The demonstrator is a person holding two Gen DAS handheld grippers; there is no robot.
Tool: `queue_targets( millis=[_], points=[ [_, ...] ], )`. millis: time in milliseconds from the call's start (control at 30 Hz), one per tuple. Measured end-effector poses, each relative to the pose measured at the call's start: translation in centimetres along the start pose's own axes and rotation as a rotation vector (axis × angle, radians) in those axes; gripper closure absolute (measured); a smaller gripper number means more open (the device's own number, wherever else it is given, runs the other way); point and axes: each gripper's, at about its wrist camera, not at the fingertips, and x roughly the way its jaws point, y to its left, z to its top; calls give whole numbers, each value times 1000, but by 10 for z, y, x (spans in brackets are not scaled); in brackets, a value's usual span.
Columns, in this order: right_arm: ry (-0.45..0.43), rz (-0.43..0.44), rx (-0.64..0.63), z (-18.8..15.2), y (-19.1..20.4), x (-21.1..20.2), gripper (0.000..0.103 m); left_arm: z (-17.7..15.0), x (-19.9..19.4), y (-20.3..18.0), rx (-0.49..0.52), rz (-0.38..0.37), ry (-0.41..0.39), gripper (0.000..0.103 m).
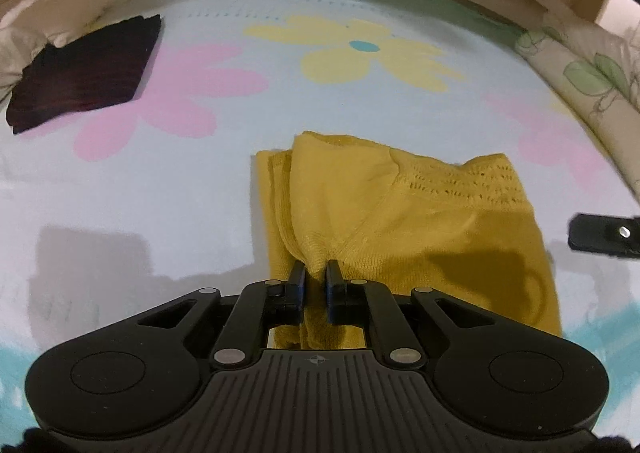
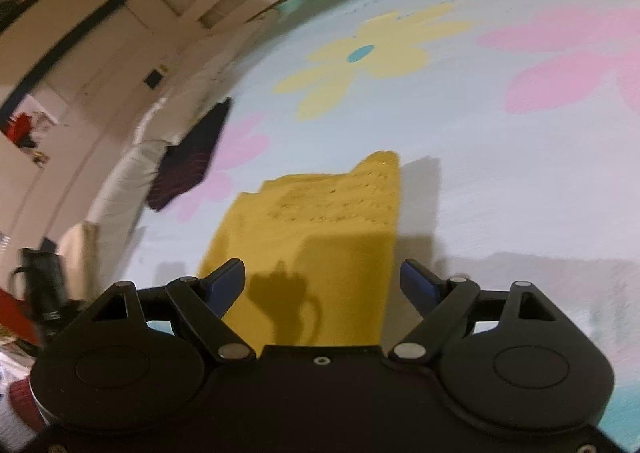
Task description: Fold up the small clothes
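Observation:
A mustard-yellow knitted garment [image 1: 400,213] lies partly folded on a pale blue sheet with big flowers [image 1: 160,181]. My left gripper [image 1: 316,273] is shut on a pinch of the garment's near edge, the cloth bunched between its pads. In the right wrist view the same yellow garment [image 2: 320,237] lies flat under my right gripper [image 2: 324,281], whose jaws stand wide open above the near edge with nothing pressed between them. A tip of the right gripper [image 1: 604,239] shows at the right edge of the left wrist view.
A folded dark maroon garment [image 1: 84,73] lies at the far left of the sheet, also visible as dark cloth [image 2: 188,157] from the right. Pillows [image 1: 24,29] sit behind it. A leaf-print bolster [image 1: 588,69] borders the right side. A headboard runs along the back.

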Motion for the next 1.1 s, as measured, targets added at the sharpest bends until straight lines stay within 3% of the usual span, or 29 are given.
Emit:
queue_targets(
  millis=[300, 367, 467, 533, 700, 733, 833, 967, 1100],
  points=[
    [53, -217, -118, 1, -4, 47, 16, -1, 9, -4, 65, 21, -26, 87],
    [31, -215, -102, 0, -12, 51, 9, 1, 6, -4, 71, 37, -33, 84],
    [30, -244, -143, 2, -8, 55, 6, 13, -9, -12, 88, 112, -124, 84],
    [31, -244, -133, 2, -8, 55, 5, 23, -11, -21, 112, 87, -158, 81],
    [29, -220, -134, 1, -14, 51, 5, 36, 28, -40, 155, 27, -66, 76],
    [30, -219, -135, 3, -14, 52, 5, 36, 40, -45, 175, 35, -41, 74],
    [32, -217, -141, 3, -13, 54, 4, 38, 57, -53, 234, 104, -74, 67],
    [37, -211, -151, 2, -12, 54, 1, 58, 71, -39, 144, 86, -31, 58],
    [40, -207, -154, 2, -12, 55, 1, 70, 59, -32, 145, 37, 13, 55]
  ],
)
